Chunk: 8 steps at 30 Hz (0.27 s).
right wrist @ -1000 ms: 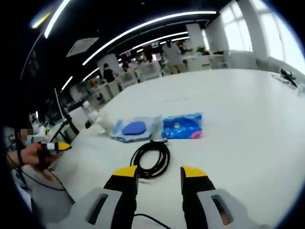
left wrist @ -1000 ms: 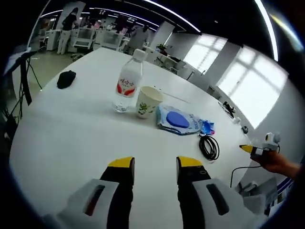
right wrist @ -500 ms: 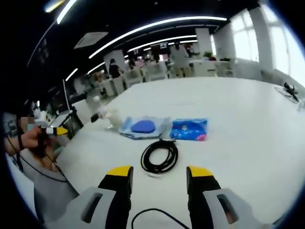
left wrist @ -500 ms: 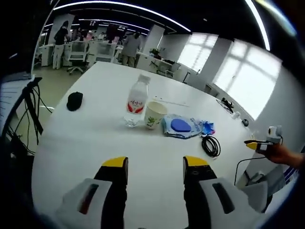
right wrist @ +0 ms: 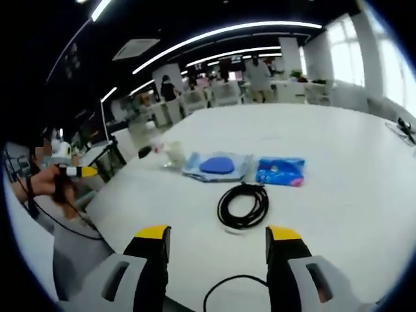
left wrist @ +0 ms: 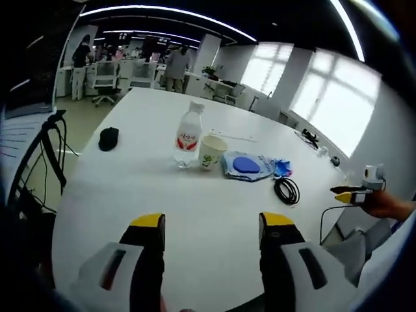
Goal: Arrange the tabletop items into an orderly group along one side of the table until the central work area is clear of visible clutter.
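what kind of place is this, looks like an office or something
Most likely a large open-plan office or lab. A big white table stands in front, rows of desks and office chairs with people standing among them fill the background, long strip lights run overhead, and tall windows line one wall.

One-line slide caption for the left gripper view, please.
Open left gripper poised above a white table holding a water bottle, paper cup, blue pouch and coiled black cable.
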Tool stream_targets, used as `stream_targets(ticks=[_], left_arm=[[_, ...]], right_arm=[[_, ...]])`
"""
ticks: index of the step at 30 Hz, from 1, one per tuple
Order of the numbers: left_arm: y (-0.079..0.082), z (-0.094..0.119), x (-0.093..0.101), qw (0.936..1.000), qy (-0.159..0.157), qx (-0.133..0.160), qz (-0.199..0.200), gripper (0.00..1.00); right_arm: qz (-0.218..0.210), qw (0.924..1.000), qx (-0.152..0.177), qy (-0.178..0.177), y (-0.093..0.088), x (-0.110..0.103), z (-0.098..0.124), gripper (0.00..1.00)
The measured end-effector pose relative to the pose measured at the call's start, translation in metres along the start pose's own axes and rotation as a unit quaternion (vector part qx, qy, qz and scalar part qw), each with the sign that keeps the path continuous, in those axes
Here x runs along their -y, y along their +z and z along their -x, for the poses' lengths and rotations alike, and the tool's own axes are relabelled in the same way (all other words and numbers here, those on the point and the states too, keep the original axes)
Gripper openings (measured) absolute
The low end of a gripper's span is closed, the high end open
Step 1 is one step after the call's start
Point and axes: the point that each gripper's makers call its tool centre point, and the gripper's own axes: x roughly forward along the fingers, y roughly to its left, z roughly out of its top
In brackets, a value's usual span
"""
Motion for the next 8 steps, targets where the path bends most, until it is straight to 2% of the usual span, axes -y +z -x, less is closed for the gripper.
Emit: stream_targets(ticks=[8], left_arm=[[0.0014,0.0062,0.0039,0.9996,0.005,0.017,0.02,0.57]], right_arm=[[0.002,0.9999,-0.004,0.009,0.0072,-0.005,-0.0077,0.62]])
